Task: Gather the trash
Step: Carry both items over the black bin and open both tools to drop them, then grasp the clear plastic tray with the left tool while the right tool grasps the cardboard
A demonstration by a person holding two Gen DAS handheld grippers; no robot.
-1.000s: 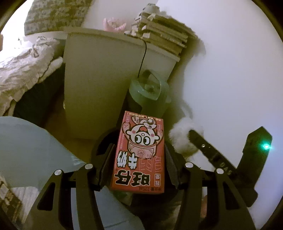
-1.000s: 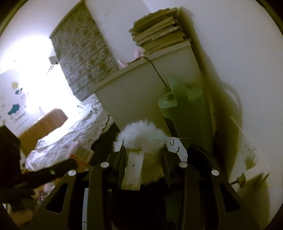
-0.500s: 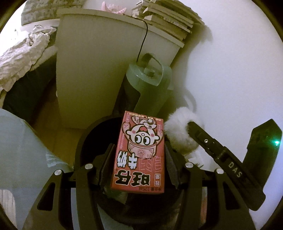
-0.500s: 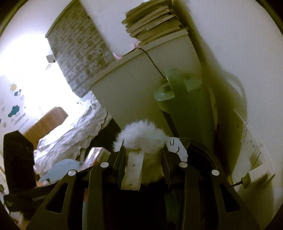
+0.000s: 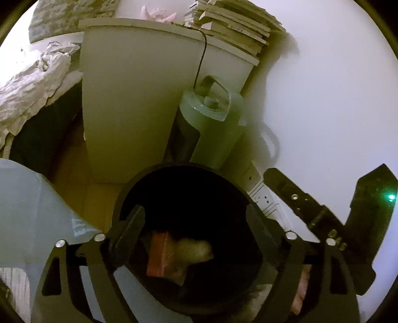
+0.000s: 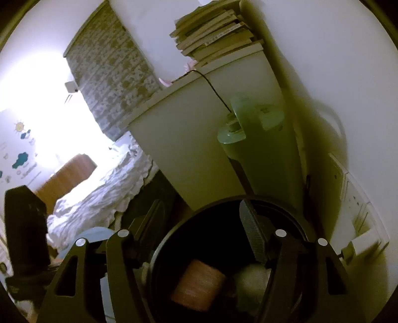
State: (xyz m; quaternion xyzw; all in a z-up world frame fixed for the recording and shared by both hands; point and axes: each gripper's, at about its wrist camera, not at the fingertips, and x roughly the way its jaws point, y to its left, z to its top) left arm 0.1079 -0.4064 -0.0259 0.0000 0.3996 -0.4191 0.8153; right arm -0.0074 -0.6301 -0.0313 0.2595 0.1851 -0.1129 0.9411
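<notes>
Both grippers hang over the mouth of a round black trash bin (image 5: pixel 159 179), and both are empty-handed, fingers spread wide apart. In the left wrist view the left gripper (image 5: pixel 192 223) straddles the bin's opening, and down inside lie a red drink carton (image 5: pixel 158 256) and, touching its right side, a white fluffy ball (image 5: pixel 195 249); both are dim and a little blurred. The right gripper (image 6: pixel 201 221) looks into the same bin (image 6: pixel 286 211) from another angle, where the carton (image 6: pixel 199 285) shows as a pinkish block with the fluffy ball (image 6: pixel 251 280) just beside it on the right. The right gripper's black body also shows at the right edge of the left wrist view (image 5: pixel 348 223), with a green light on it. Just behind the bin stands a pale green appliance with a handle (image 5: pixel 211 124), a thin black cord (image 5: pixel 201 54) running up from its top over the edge of a white cabinet (image 5: pixel 129 104). A stack of books (image 5: pixel 233 22) sits on top of the cabinet against the white wall (image 5: pixel 335 87). Left of the cabinet is a bed with rumpled white bedding (image 5: pixel 32 82), and a white power strip (image 5: pixel 261 193) lies by the wall beside the bin.
</notes>
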